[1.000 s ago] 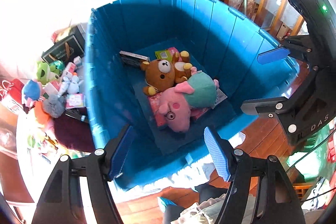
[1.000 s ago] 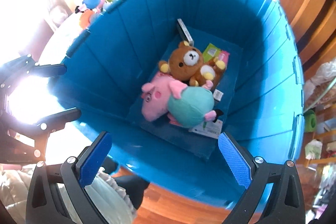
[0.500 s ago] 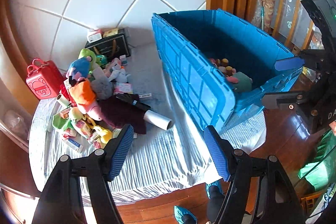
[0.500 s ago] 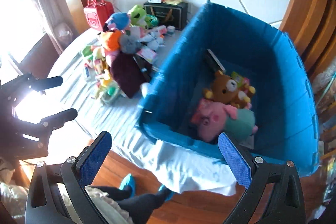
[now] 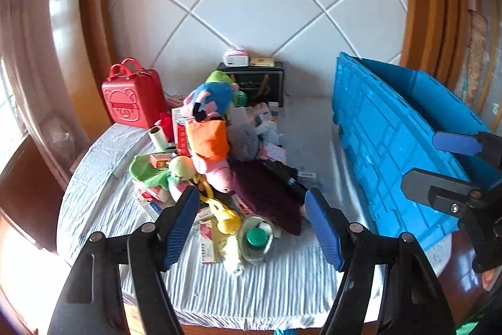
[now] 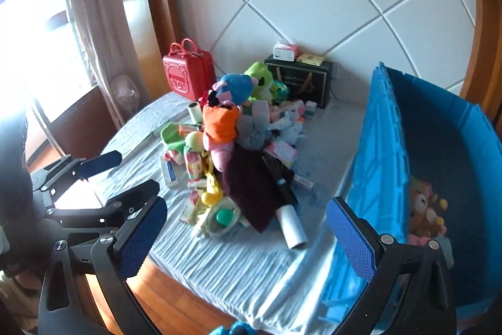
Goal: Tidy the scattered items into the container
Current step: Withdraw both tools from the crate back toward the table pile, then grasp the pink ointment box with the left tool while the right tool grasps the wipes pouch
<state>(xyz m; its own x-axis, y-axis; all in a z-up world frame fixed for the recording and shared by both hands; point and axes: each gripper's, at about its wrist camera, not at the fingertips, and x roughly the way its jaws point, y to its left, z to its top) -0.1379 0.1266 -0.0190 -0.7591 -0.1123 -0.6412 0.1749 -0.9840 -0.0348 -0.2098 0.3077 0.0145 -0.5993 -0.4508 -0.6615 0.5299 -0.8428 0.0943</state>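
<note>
Blue crate point(image 5: 392, 146) parked at the right end of the bench point(image 5: 266, 281), near the toy pile point(image 5: 216, 153) for short carries. Left gripper point(image 5: 252, 228) and right gripper point(image 6: 248, 237) both hovering short of the pile, fingers spread, nothing held. Looks like a teddy bear point(image 6: 423, 209) already inside. Rumpled pale cloth on top, white tiled wall behind, wooden trim, bright window.

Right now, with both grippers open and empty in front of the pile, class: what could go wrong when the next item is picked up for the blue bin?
1. The toys lie heaped on one another, so pulling one may drag neighbours off the table.
2. The clear jar with its green lid lies near the front edge and may slip or roll.
3. The white roll beside the blue bin could roll off if nudged.
</note>
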